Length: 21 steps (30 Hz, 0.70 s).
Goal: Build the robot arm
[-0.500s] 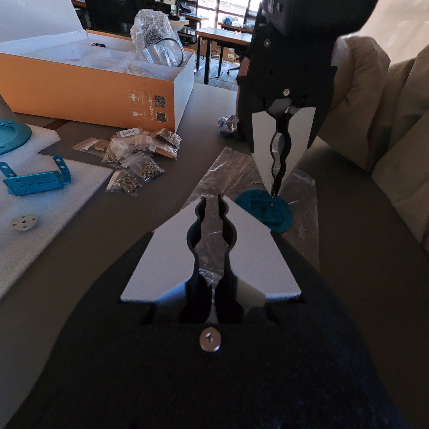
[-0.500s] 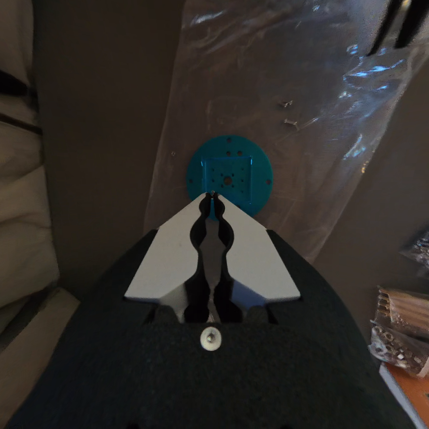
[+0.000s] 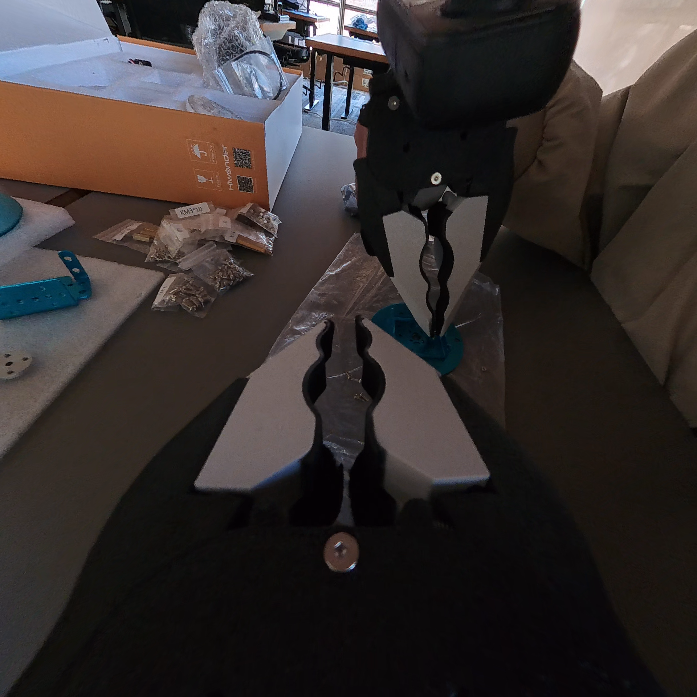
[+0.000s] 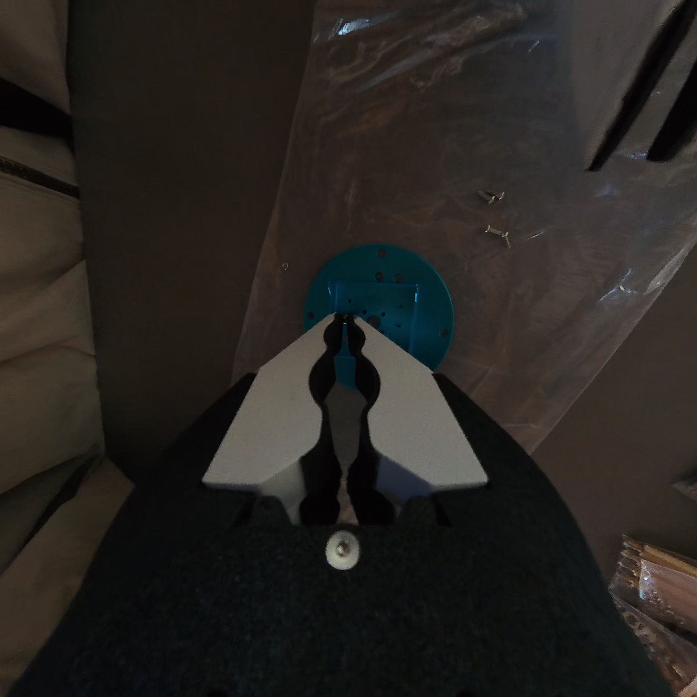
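Right gripper (image 4: 344,318) is pointing steeply down, tips nearly together and pinching a tiny silvery screw (image 4: 344,317), directly over the raised square centre of a teal round plate (image 4: 426,298). In the left wrist view the same gripper (image 3: 435,332) is standing almost vertical with its tips at the plate (image 3: 450,356).

Left gripper (image 3: 344,325) is hovering low, holding nothing, jaws narrowly parted. It is sitting just beside the plate, on that gripper's near left. Three loose screws (image 3: 354,383) are lying on the film between its fingers as seen from its camera.

Edges and room: the plate is resting on a clear plastic sheet (image 4: 471,132), near the sheet's long edge. Bare dark table (image 3: 181,362) is running open between the sheet and the white foam pad (image 3: 68,339). Beige cushions (image 3: 648,234) are crowding the table on the right gripper's side, close to the sheet. Two more pairs of loose screws (image 4: 494,215) are lying on the film beyond the plate, apart from it.

Surface and room: small bags of fasteners (image 3: 203,260) are piled between the foam and an open orange box (image 3: 124,147), which is holding a bubble-wrapped item (image 3: 234,49). A teal perforated bracket (image 3: 41,294) and a small silver disc (image 3: 11,364) are lying on the foam. Desks are showing in the far background.
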{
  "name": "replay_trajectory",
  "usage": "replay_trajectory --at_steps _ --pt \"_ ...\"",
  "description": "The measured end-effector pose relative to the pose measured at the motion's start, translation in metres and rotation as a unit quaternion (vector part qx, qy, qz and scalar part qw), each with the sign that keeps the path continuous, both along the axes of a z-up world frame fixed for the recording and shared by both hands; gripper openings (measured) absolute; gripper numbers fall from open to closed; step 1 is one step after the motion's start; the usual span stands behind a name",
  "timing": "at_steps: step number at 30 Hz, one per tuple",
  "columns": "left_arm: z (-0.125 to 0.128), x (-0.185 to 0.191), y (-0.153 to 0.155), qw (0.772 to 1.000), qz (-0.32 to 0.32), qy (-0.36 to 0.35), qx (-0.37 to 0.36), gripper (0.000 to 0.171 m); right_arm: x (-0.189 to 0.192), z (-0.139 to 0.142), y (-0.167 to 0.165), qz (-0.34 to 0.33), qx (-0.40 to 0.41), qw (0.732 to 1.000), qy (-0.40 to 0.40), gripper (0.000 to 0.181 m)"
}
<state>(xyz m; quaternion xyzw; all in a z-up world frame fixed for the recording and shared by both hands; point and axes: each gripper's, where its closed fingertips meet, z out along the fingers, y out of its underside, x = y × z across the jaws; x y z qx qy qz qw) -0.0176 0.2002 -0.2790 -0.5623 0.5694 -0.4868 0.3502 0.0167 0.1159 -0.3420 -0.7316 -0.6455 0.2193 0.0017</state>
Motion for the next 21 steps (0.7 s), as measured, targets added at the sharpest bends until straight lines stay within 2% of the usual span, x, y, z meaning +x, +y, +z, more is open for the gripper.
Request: replay_trajectory --at_steps 10,21 --pt "0.0017 0.0004 -0.0011 1.0 0.0 -0.002 0.002 0.011 0.0048 -0.0023 -0.0003 0.011 -0.009 0.998 -0.054 0.001" --pt "0.0039 0.0004 -0.0012 1.0 0.004 -0.006 0.004 0.011 0.0037 -0.0036 0.0004 0.017 0.017 0.996 -0.083 0.002"
